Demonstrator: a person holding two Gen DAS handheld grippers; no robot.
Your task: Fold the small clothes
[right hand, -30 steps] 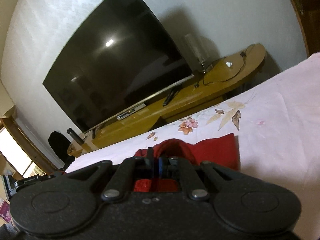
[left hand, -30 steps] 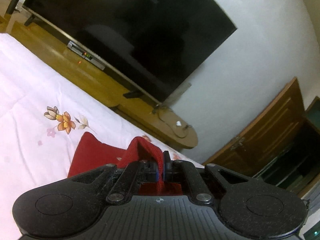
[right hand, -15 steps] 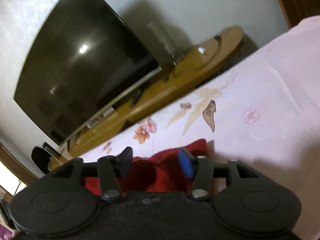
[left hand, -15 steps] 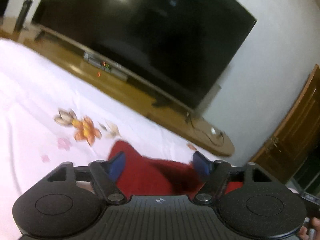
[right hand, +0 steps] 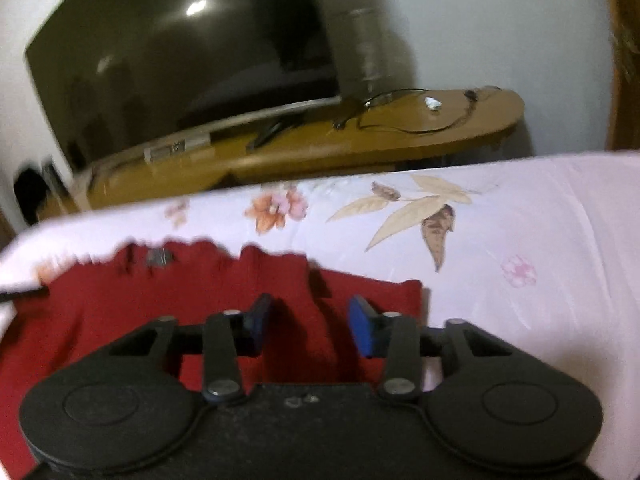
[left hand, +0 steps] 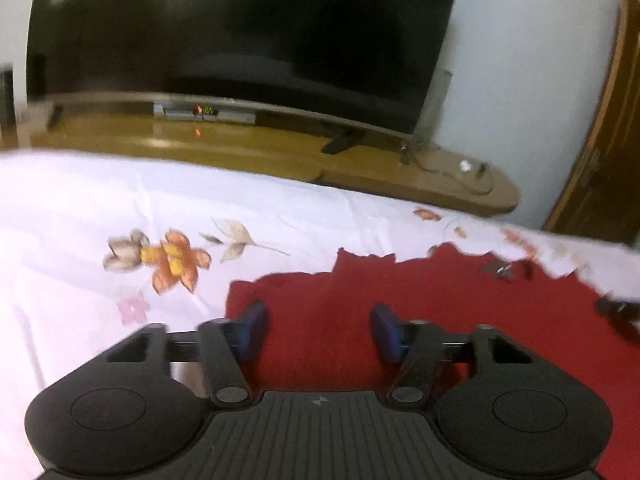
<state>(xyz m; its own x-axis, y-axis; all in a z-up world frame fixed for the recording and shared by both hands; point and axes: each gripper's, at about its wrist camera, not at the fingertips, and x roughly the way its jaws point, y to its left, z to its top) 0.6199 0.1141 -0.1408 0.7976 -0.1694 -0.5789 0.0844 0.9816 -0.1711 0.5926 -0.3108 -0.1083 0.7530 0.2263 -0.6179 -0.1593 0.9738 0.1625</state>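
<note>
red garment [left hand: 400,320] flat on floral bed [left hand: 80,208], left tool [left hand: 316,332] and right tool [right hand: 308,322] both spread apart above it, seemingly not touching

I see one small red piece of clothing [left hand: 360,320] lying flat on the bed [left hand: 100,200], close to the bed's far edge. Its far edge looks bumpy and blurry. It has a small gray tag [right hand: 159,257] near that far edge.

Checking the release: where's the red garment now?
In both wrist views the red garment lies on the floral bedsheet, under the open left gripper and right gripper.
</note>
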